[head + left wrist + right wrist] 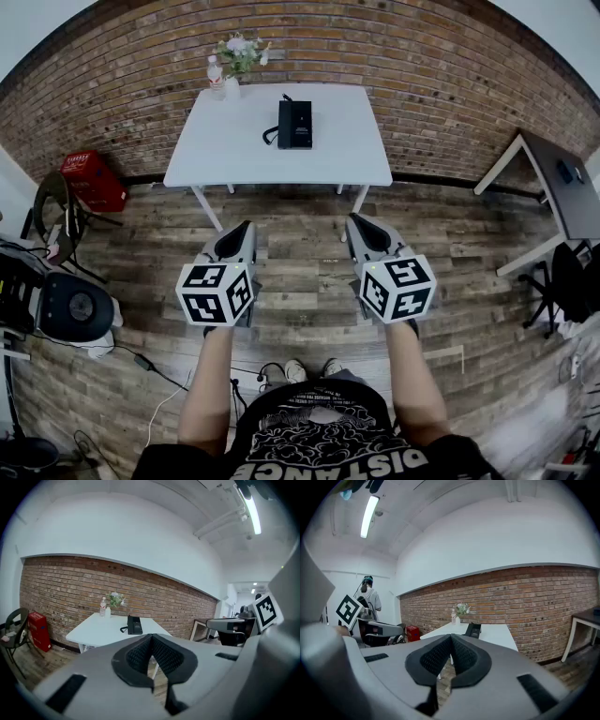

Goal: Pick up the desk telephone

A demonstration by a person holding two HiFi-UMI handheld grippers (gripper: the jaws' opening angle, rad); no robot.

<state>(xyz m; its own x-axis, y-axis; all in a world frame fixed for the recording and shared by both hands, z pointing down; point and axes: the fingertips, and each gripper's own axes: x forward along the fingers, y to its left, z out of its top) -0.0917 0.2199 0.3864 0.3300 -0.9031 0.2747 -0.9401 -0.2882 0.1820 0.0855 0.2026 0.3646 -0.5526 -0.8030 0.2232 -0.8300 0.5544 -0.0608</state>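
Observation:
A black desk telephone [294, 124] with a coiled cord lies on the white table [225, 155] by the brick wall; it also shows small in the left gripper view [134, 625] and the right gripper view [473, 630]. My left gripper [246, 228] and right gripper [354, 221] hover side by side over the wooden floor, well short of the table. Both are shut with nothing between their jaws; the left gripper [151, 639] and the right gripper [450, 640] have their dark pads pressed together.
A vase of flowers [239, 54] and a plastic bottle [215, 71] stand at the table's far left corner. A red crate [93, 179] and a chair [56, 214] sit at the left. A dark desk [567, 195] stands at the right. Cables [155, 375] trail on the floor.

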